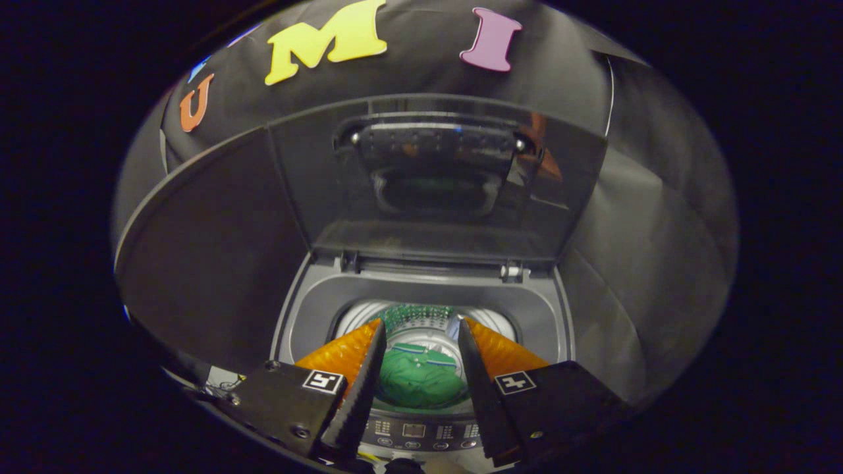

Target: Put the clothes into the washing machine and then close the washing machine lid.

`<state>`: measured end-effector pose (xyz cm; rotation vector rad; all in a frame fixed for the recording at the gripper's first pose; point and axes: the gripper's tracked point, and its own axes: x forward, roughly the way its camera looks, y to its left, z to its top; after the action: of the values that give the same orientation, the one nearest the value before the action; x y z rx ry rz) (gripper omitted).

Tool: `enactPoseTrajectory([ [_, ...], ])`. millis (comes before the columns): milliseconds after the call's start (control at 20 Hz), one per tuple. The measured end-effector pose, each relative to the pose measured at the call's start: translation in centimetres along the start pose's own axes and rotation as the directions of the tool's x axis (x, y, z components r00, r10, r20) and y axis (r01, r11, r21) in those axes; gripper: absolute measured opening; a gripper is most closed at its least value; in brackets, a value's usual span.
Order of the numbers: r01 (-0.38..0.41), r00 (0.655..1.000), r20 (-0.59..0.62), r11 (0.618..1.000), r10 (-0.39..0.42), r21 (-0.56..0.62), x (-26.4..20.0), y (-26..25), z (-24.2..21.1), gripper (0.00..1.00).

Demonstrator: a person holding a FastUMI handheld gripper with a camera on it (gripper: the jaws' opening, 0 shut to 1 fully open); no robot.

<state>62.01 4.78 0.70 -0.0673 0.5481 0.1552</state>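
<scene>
A top-loading washing machine (309, 316) stands below me with its dark, see-through lid (435, 178) raised upright behind the opening. A green garment with a striped collar (420, 376) lies at the bottom of the steel drum (421, 322). My gripper (421, 329) hovers above the drum's mouth, open, with nothing between its fingers; the garment shows through the gap between them, well below. The lid's handle (438, 148) sits near the lid's upper edge, far beyond the fingertips.
The machine's control panel (415, 433) with its buttons lies at the near rim, under the fingers. Black cloth walls close in behind and to both sides of the machine. Some cables (224, 384) lie to the left of the machine.
</scene>
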Motion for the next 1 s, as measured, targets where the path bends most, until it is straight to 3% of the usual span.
enactPoseTrajectory([
  [600,-0.034,0.99,0.137,0.994,0.02,0.099,-2.3,-0.2,11.1,0.7],
  [1000,-0.032,0.968,0.25,0.995,0.007,0.097,-3.0,0.2,19.0,0.7],
])
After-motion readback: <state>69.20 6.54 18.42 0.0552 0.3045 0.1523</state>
